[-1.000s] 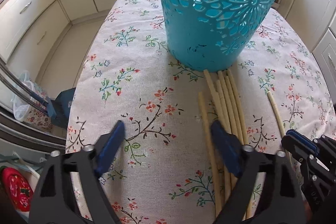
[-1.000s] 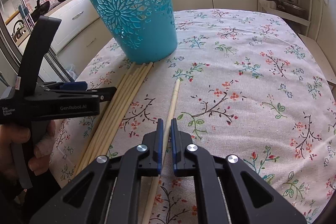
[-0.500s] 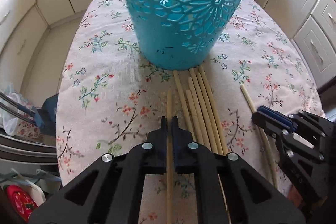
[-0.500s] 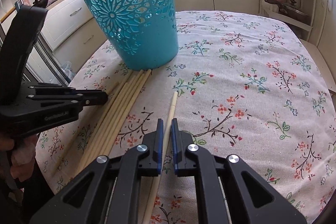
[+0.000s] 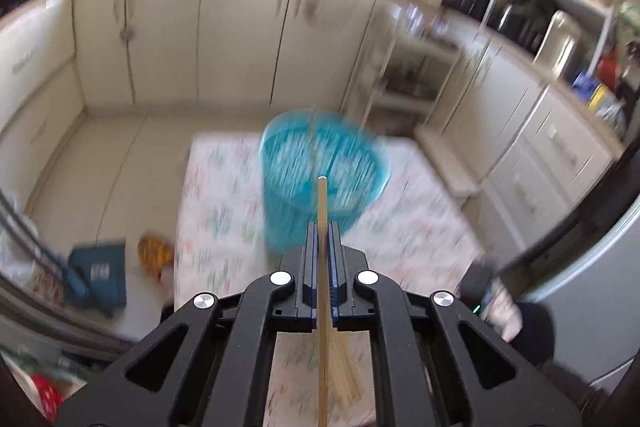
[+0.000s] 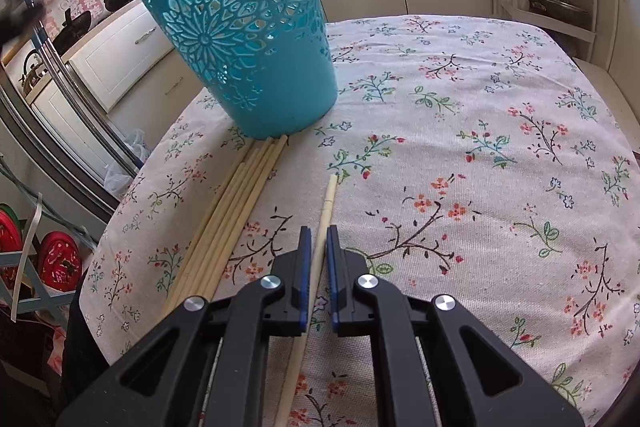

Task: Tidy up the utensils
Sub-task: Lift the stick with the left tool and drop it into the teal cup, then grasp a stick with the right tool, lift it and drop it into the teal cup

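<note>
— Checking the left gripper (image 5: 321,227) first: what do you record?

— Jaws clamped on one wooden chopstick (image 5: 322,203). The stick runs straight out between the pads and its tip stands past the fingertips, lined up with the teal basket (image 5: 324,163) that sits ahead of and below them. The view is smeared, so I cannot tell whether the tip is over the basket mouth or short of it. Behind the pads, under the gripper body, part of the loose chopstick bundle (image 5: 346,367) shows on the floral tablecloth (image 5: 216,195).

— And the right gripper (image 6: 319,239)?

— Low over the cloth, fingers drawn in close around a single pale chopstick (image 6: 329,203). That stick lies between the two blue pads and reaches out beyond the fingertips. A thin gap shows on each side of it, so I cannot tell from the picture whether the pads press on it; the jaws are as good as closed.

— Other items near those fingers?

— To the left of the right fingers lies the bundle, several sticks side by side, far ends touching the foot of the basket. The basket stands upright ahead and left of the fingertips. A hand (image 5: 500,307) in a dark sleeve shows at the right of the left gripper.
</note>
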A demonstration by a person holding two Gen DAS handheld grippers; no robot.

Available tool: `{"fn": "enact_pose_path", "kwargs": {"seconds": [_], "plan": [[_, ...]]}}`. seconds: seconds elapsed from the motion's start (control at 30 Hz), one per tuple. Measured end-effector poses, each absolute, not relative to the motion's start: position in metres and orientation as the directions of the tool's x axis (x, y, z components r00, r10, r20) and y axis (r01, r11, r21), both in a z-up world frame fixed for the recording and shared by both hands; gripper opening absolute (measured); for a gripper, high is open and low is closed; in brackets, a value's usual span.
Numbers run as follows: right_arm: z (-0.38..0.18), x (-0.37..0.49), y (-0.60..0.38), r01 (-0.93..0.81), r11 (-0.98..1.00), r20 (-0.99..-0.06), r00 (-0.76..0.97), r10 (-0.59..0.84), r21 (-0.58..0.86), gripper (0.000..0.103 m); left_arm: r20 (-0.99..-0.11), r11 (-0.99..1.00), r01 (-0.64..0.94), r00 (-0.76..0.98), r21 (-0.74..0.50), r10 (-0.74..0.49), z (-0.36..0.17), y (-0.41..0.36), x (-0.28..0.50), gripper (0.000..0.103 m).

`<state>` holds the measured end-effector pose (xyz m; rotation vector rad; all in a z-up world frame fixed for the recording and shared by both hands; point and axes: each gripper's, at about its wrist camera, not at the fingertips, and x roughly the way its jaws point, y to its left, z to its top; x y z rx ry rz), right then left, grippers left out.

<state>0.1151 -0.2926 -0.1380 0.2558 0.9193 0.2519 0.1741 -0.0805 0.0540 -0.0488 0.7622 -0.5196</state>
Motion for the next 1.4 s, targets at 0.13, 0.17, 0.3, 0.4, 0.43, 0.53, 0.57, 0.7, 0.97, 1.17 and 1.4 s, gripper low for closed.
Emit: {"fn": "enact_pose_path", "kwargs": {"seconds": [0.13, 0.17, 0.3, 0.4, 0.43, 0.53, 0.57, 0.7, 0.97, 1.17, 1.4], "plan": [[-0.139, 0.116, -0.295, -0.102, 0.934, -0.743, 0.58, 0.335, 0.341, 0.008, -0.497, 0.87, 0.451, 0.719, -0.198, -0.486, 0.102, -0.1, 0.186, 0.004], [-0.139, 0.116, -0.295, -0.102, 0.933, -0.741, 0.58, 0.338, 0.346, 0.008, -0.46, 0.869, 0.453, 0.741, -0.196, -0.49, 0.11, -0.105, 0.191, 0.005], [-0.14, 0.115, -0.298, -0.1, 0.925, -0.735, 0.578, 0.354, 0.367, 0.008, -0.359, 0.897, 0.408, 0.822, -0.168, -0.442, 0.126, -0.127, 0.22, 0.005], [-0.14, 0.116, -0.301, -0.098, 0.917, -0.73, 0.576, 0.368, 0.386, 0.008, -0.312, 0.918, 0.362, 0.864, -0.163, -0.396, 0.119, -0.139, 0.247, 0.005], [-0.141, 0.116, -0.301, -0.097, 0.915, -0.728, 0.575, 0.372, 0.391, 0.008, -0.304, 0.923, 0.347, 0.873, -0.166, -0.382, 0.115, -0.142, 0.253, 0.005], [-0.141, 0.116, -0.302, -0.096, 0.911, -0.725, 0.574, 0.38, 0.401, 0.008, -0.3, 0.936, 0.308, 0.889, -0.17, -0.347, 0.095, -0.151, 0.274, 0.005], [-0.141, 0.116, -0.302, -0.097, 0.91, -0.725, 0.573, 0.381, 0.402, 0.008, -0.304, 0.939, 0.298, 0.891, -0.17, -0.338, 0.088, -0.153, 0.279, 0.005], [-0.141, 0.116, -0.303, -0.096, 0.909, -0.724, 0.573, 0.383, 0.405, 0.008, -0.34, 0.949, 0.268, 0.888, -0.168, -0.311, 0.058, -0.155, 0.299, 0.005], [-0.141, 0.116, -0.303, -0.095, 0.909, -0.724, 0.573, 0.384, 0.406, 0.008, -0.426, 0.959, 0.258, 0.859, -0.116, -0.283, 0.023, -0.148, 0.291, 0.008], [-0.14, 0.116, -0.301, -0.096, 0.916, -0.73, 0.575, 0.371, 0.39, 0.008, -0.423, 0.969, 0.212, 0.872, -0.13, -0.248, 0.023, -0.113, 0.247, 0.056], [-0.135, 0.115, -0.279, -0.13, 0.961, -0.764, 0.584, 0.274, 0.245, 0.015, -0.466, 0.976, 0.175, 0.858, -0.127, -0.215, 0.012, -0.074, 0.186, 0.076]]}}
